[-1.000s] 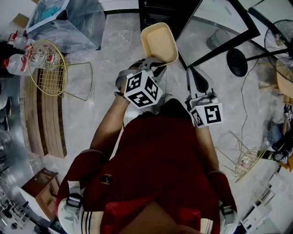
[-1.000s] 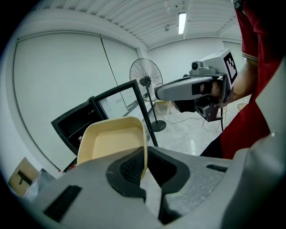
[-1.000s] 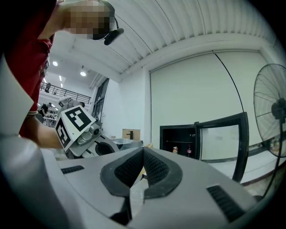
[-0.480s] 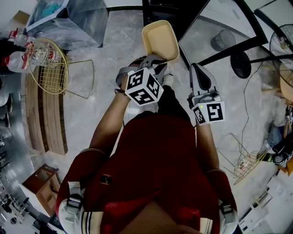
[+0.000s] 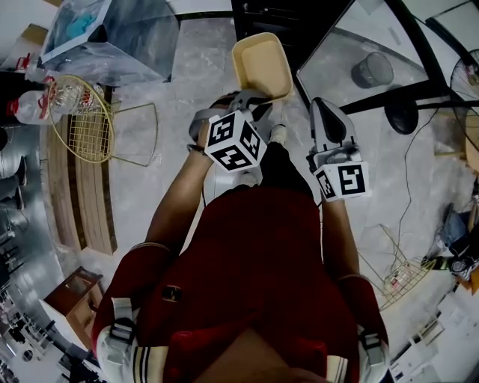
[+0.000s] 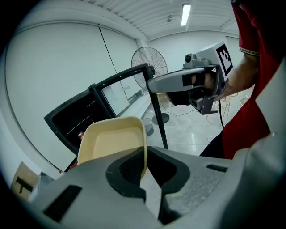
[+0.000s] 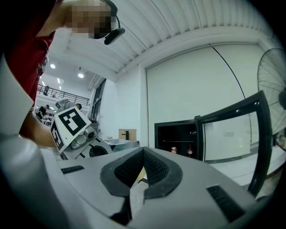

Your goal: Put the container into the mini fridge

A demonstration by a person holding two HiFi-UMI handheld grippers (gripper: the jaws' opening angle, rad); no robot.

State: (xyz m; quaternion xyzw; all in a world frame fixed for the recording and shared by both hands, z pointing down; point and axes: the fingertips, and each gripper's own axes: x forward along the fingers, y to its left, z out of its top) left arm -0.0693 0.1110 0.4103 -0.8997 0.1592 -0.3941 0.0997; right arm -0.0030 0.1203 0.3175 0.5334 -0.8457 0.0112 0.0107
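Observation:
A cream plastic container [image 5: 260,66] hangs over the floor in front of the black mini fridge [image 5: 278,13], whose glass door [image 5: 352,56] stands open to the right. My left gripper [image 5: 253,99] is shut on the container's near rim. In the left gripper view the rim [image 6: 144,152] is pinched between the pads and the tub [image 6: 111,141] tilts toward the fridge opening [image 6: 76,118]. My right gripper [image 5: 323,106] is beside it on the right, shut and empty, pointing level at the fridge [image 7: 176,141]. Its tips [image 7: 143,154] meet.
Cans and bottles [image 7: 173,150] stand inside the fridge. Gold wire baskets [image 5: 82,112] and water bottles [image 5: 30,105] lie at the left by a wooden bench [image 5: 75,194]. A fan base [image 5: 404,114], a grey bin [image 5: 372,69] and another wire basket [image 5: 404,269] are on the right.
Both grippers and the container have moved forward toward the fridge. The right gripper has stretched further ahead. The left grip on the rim is unchanged.

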